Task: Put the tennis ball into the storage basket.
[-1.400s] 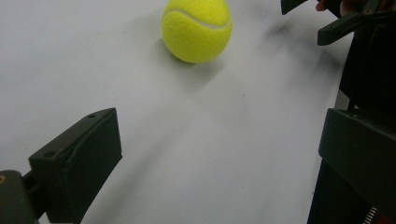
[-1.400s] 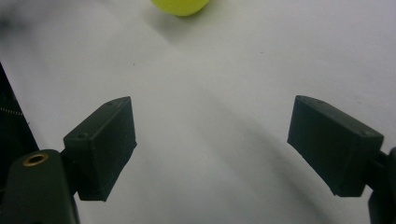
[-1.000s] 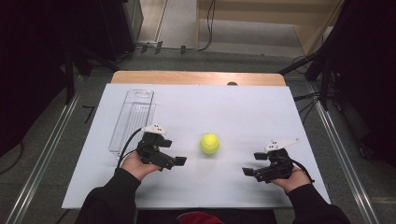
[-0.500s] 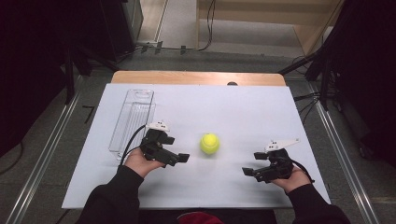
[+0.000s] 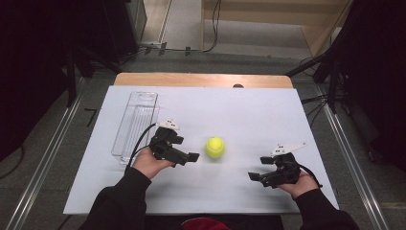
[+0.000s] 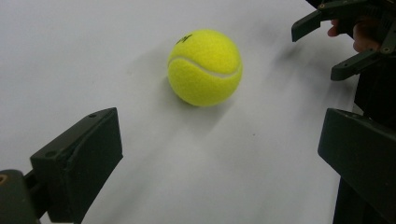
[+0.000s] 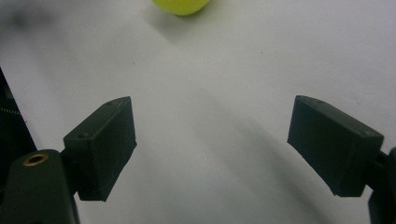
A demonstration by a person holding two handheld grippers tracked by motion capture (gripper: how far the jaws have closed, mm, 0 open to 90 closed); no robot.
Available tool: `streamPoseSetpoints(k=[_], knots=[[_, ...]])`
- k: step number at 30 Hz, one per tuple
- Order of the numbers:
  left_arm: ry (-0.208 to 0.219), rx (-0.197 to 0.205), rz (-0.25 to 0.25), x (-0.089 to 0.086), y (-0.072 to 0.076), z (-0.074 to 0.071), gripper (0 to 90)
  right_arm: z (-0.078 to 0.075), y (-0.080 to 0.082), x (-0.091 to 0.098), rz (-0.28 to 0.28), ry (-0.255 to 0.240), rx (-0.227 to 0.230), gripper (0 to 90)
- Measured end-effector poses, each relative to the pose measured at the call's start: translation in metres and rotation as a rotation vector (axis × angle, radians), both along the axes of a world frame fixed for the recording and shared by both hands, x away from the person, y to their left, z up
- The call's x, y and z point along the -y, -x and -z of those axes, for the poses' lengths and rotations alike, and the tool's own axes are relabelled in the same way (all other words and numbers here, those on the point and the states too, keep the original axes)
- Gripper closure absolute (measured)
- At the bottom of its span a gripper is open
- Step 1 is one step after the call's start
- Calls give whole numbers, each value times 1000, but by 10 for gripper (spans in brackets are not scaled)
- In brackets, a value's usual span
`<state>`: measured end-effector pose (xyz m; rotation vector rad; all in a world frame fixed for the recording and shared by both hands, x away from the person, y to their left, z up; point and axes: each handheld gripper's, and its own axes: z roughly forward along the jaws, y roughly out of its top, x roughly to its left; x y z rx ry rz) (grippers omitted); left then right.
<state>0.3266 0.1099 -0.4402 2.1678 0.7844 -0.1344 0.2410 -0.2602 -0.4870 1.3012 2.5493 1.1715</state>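
A yellow tennis ball (image 5: 215, 147) rests on the white sheet near the table's middle. My left gripper (image 5: 186, 148) lies just left of it, pointing at it, jaws open and empty. In the left gripper view the ball (image 6: 204, 66) sits ahead of the wide-apart jaws, untouched by my left gripper (image 6: 219, 154). My right gripper (image 5: 258, 168) is right of the ball and nearer the front edge, open and empty; it also appears at the top right of the left gripper view (image 6: 320, 51). The right gripper view has the ball (image 7: 182, 5) cut by the top edge, well ahead of my right gripper (image 7: 212, 144).
A clear plastic tray (image 5: 136, 122) lies lengthwise at the left of the white sheet (image 5: 249, 115), behind my left hand. A wooden table edge (image 5: 201, 80) runs along the back. Dark stands and cables surround the table.
My left gripper has moved a little to the right, closer to the ball. The ball and the right gripper have stayed where they were.
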Motion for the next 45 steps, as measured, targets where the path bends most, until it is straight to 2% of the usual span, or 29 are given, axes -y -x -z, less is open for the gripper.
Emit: streamPoseSetpoints(k=[21, 34, 39, 45], knots=[[-31, 0, -7, 19, -11, -4, 6, 0, 0, 0, 4, 4, 1, 132], [-42, -8, -35, 31, -16, -8, 25, 0, 0, 0, 5, 5, 1, 132], [-56, 0, -50, 35, -19, -10, 42, -1, 0, 0, 5, 2, 1, 132], [-57, -3, -45, 40, -23, -13, 42, -1, 0, 0, 5, 3, 1, 132]])
